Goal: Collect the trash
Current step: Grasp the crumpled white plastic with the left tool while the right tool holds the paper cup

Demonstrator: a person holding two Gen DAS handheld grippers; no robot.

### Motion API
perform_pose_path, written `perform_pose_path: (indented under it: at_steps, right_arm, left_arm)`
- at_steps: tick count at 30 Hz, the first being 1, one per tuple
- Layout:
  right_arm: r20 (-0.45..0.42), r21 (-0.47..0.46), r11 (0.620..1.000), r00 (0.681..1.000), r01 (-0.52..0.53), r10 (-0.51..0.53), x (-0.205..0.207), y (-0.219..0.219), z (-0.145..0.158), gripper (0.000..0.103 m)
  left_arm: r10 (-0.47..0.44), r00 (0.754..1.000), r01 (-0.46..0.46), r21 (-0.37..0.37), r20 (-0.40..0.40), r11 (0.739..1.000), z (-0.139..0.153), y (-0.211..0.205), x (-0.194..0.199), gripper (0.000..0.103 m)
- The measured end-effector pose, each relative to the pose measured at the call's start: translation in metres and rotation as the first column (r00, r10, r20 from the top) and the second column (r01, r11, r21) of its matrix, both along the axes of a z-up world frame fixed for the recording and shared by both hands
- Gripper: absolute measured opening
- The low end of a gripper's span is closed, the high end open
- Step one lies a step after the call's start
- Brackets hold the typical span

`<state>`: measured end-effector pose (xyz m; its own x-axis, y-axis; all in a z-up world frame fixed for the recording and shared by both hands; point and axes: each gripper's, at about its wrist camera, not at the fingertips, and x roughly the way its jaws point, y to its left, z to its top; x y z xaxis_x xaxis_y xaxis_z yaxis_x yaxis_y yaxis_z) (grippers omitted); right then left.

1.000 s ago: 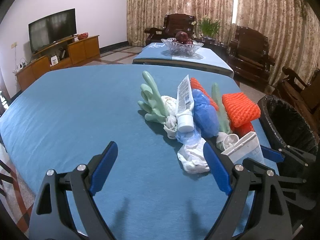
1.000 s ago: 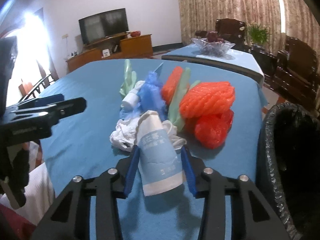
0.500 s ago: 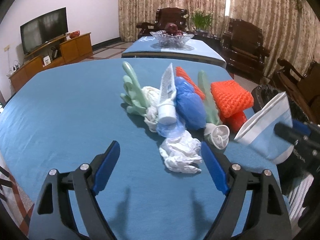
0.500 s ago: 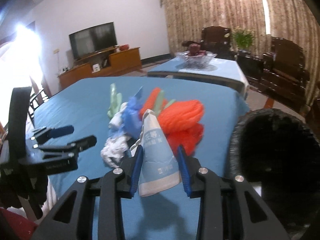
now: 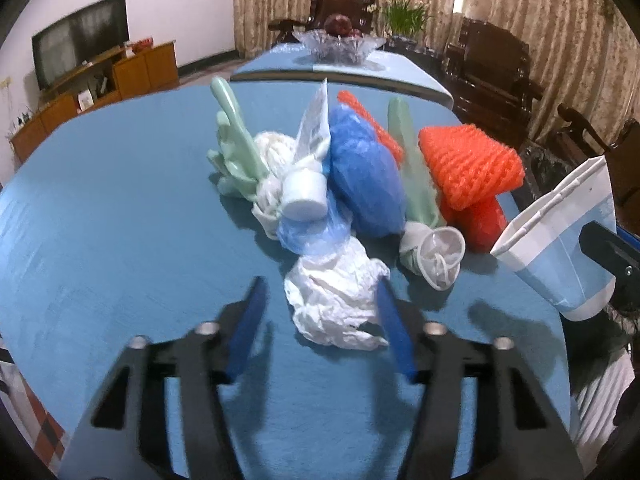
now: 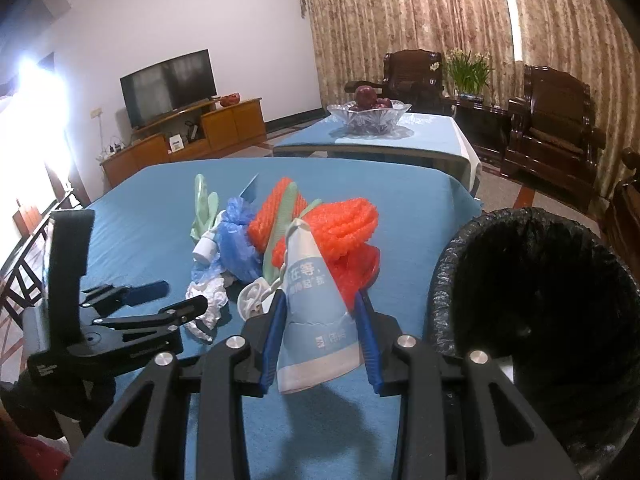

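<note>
Black-lined trash bin (image 6: 532, 300) sits off the right edge of the blue table (image 5: 100, 220); its inside reads as plain dark, contents can't be made out. Glass fruit bowl (image 6: 368, 118) on the far table holds red fruit.

Right tool (image 6: 320, 336) is clamped on a flattened blue-and-white paper bag (image 6: 316, 308), held above the table's near right corner, just left of the bin rim, not yet over it. Half a second back the bag was further left and the bin filled less of the right wrist view.

Left tool (image 5: 320, 320) has narrowed from its wide gape of half a second ago and moved in: the blue pads now bracket the crumpled white tissue (image 5: 336, 300), right pad touching or nearly touching it, left pad with a gap. Not gripping anything yet.

Rest of the pile is unchanged mid-table: green rubber glove (image 5: 236, 152), white tube (image 5: 304, 196), blue plastic bag (image 5: 368, 180), orange foam net (image 5: 468, 164), second green glove (image 5: 416, 184) with rolled cuff toward camera.
</note>
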<state>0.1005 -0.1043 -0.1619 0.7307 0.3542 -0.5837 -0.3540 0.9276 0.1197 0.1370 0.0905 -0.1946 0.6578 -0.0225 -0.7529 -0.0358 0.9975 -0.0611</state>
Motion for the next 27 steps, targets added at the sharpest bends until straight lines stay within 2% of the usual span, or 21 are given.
perform_pose_path:
  at_steps: [3,7,21,27]
  right_arm:
    - [-0.001,0.000,1.000,1.000,-0.002,0.002,0.000,0.000,0.000,0.035]
    - [0.003,0.000,1.000,1.000,-0.006,0.006,0.000,0.000,0.002,0.035]
    - [0.032,0.012,1.000,0.999,-0.002,0.001,-0.006,-0.002,0.012,0.035]
    - [0.018,0.017,1.000,1.000,0.003,-0.003,-0.006,-0.005,0.008,0.035]
  left_arm:
    - [-0.025,1.000,0.025,-0.053,-0.013,0.998,-0.004,0.002,0.000,0.020]
    - [-0.044,0.999,0.044,-0.063,0.003,0.997,0.000,0.002,-0.005,0.007]
    - [-0.064,0.993,0.070,-0.056,0.102,0.996,0.043,0.007,-0.033,0.004]
    - [-0.076,0.995,0.078,-0.039,0.062,0.996,0.030,0.004,-0.034,0.004]
